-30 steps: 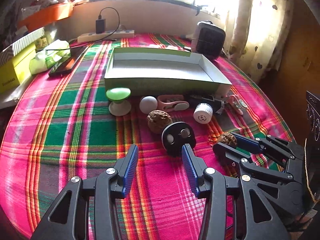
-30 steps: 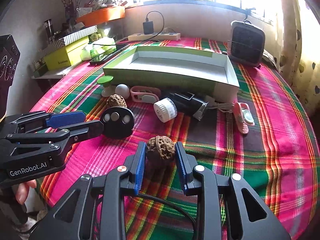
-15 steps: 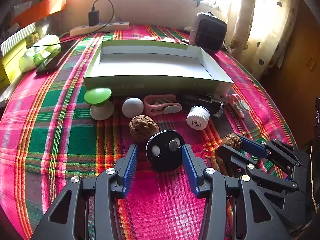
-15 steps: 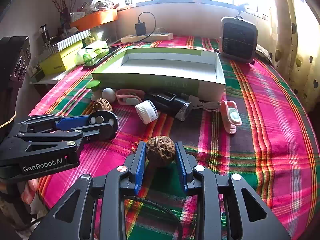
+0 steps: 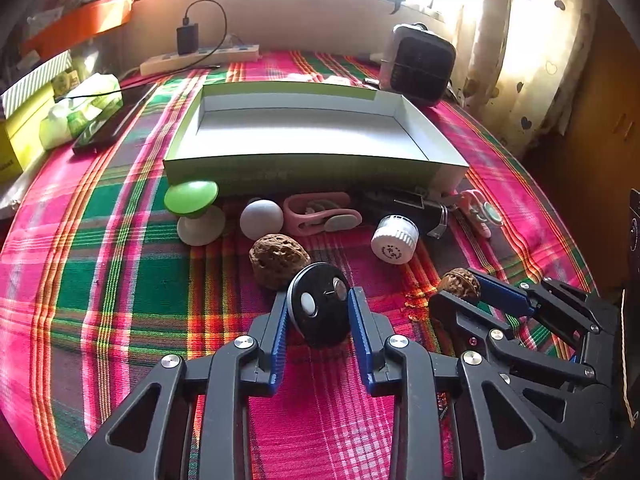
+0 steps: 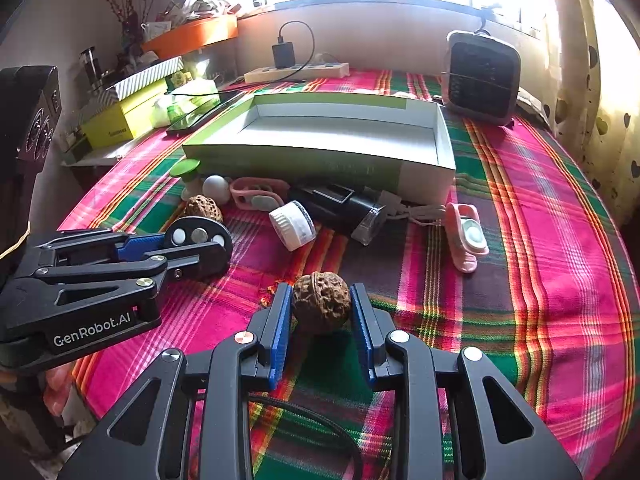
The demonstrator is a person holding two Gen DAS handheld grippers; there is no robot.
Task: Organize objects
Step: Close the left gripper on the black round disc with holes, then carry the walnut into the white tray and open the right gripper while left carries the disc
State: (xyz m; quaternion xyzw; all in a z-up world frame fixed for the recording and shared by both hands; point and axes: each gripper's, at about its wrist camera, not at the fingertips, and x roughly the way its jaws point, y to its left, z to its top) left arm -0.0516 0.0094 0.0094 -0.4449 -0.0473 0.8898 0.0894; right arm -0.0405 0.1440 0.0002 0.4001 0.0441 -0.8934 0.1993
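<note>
My left gripper [image 5: 318, 312] is shut on a black oval key fob [image 5: 318, 308] with two buttons; it also shows in the right wrist view [image 6: 200, 240]. My right gripper [image 6: 320, 308] is shut on a brown walnut [image 6: 322, 306], seen too in the left wrist view [image 5: 460, 282]. A second walnut [image 5: 278, 260] lies on the cloth just behind the fob. An empty green and white box [image 5: 312, 132] stands behind the row of loose objects.
In front of the box lie a green-topped white stand [image 5: 194, 212], a white ball [image 5: 261, 218], a pink clip [image 5: 320, 214], a white cap [image 5: 394, 238], a black device [image 6: 340, 204] and a pink clamshell [image 6: 466, 238]. A heater [image 6: 482, 76], power strip [image 6: 296, 72] and phone [image 5: 106, 130] sit further back.
My left gripper moved forward around the key fob and closed on it. My right gripper kept hold of the walnut and barely shifted.
</note>
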